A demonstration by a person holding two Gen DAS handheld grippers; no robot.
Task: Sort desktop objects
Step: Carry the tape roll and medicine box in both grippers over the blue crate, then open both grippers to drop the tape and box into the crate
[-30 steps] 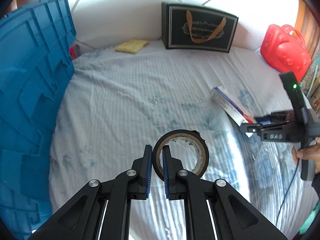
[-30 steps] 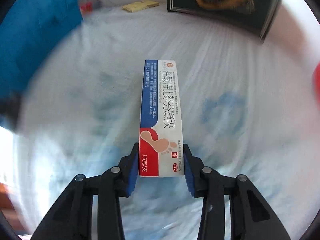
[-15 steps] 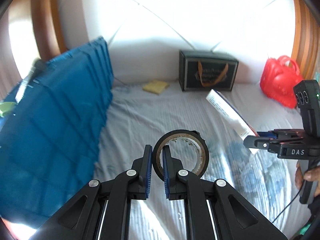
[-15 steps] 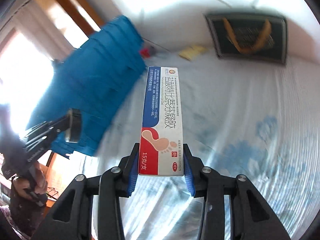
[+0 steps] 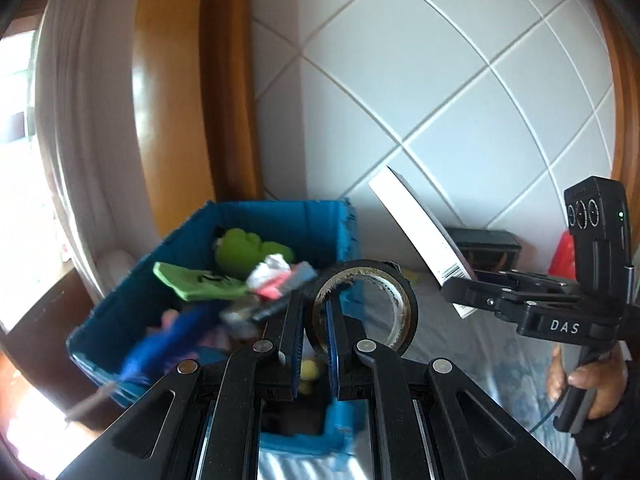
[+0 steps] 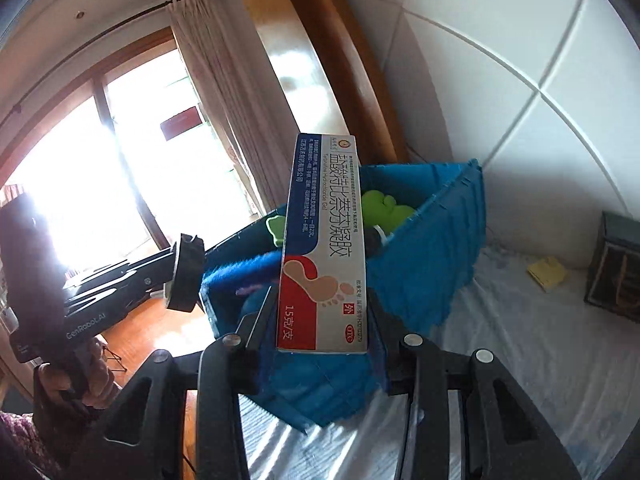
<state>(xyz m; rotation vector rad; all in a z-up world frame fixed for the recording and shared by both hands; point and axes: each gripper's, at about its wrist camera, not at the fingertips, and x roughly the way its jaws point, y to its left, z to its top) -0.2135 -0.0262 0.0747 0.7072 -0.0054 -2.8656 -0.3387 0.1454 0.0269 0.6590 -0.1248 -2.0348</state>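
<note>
My left gripper (image 5: 314, 320) is shut on the wall of a black tape roll (image 5: 404, 300), held upright just above the near rim of the blue crate (image 5: 344, 232). In the right wrist view the same left gripper (image 6: 176, 276) and tape roll (image 6: 186, 276) show at the left. My right gripper (image 6: 320, 320) is shut on a white, blue and red medicine box (image 6: 324, 240) that points up over the blue crate (image 6: 432, 256). In the left wrist view the right gripper (image 5: 456, 288) and the medicine box (image 5: 420, 236) sit at the right.
The crate holds green toys (image 5: 248, 248), a blue brush (image 5: 172, 340) and several other blurred items. It stands on a pale patterned bedsheet (image 6: 520, 344). A yellow pad (image 6: 546, 272) and a dark gift bag (image 6: 616, 276) lie by the padded wall. A red bag (image 5: 564, 256) peeks behind the right gripper.
Both grippers have risen from the sheet and swung left toward the blue crate, each still holding its item. The crate's inside now shows from above.
</note>
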